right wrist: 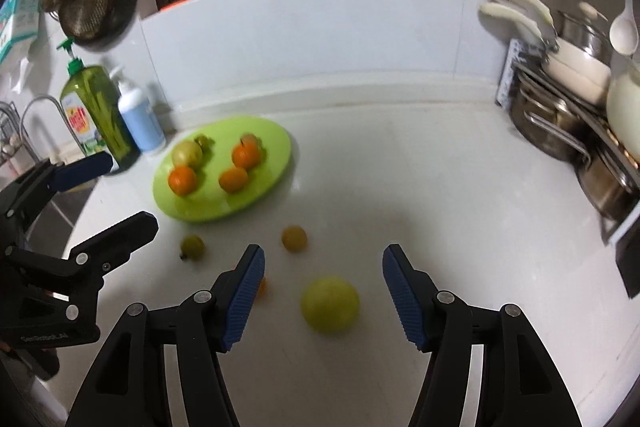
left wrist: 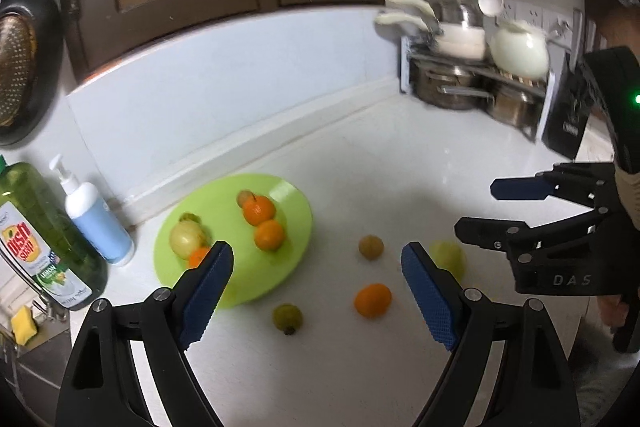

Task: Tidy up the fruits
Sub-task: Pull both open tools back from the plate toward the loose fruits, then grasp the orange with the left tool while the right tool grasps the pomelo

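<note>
Right gripper [right wrist: 323, 291] hangs low over the white bench [right wrist: 440, 207], its blue-padded fingers [right wrist: 402, 297] spread wide and holding nothing — a yellow-green fruit [right wrist: 330, 303] lies on the bench between them. Left gripper [left wrist: 316, 287] is likewise spread and bare, with a loose orange [left wrist: 372, 300] and two small greenish fruits [left wrist: 287, 318] on the bench beyond its tips. Farther back, near the wall, a green plate [right wrist: 276, 143] carries three oranges [right wrist: 245, 155], a pale round fruit [right wrist: 187, 153] and small greenish ones — beside it stand two soap bottles [right wrist: 140, 119].
</note>
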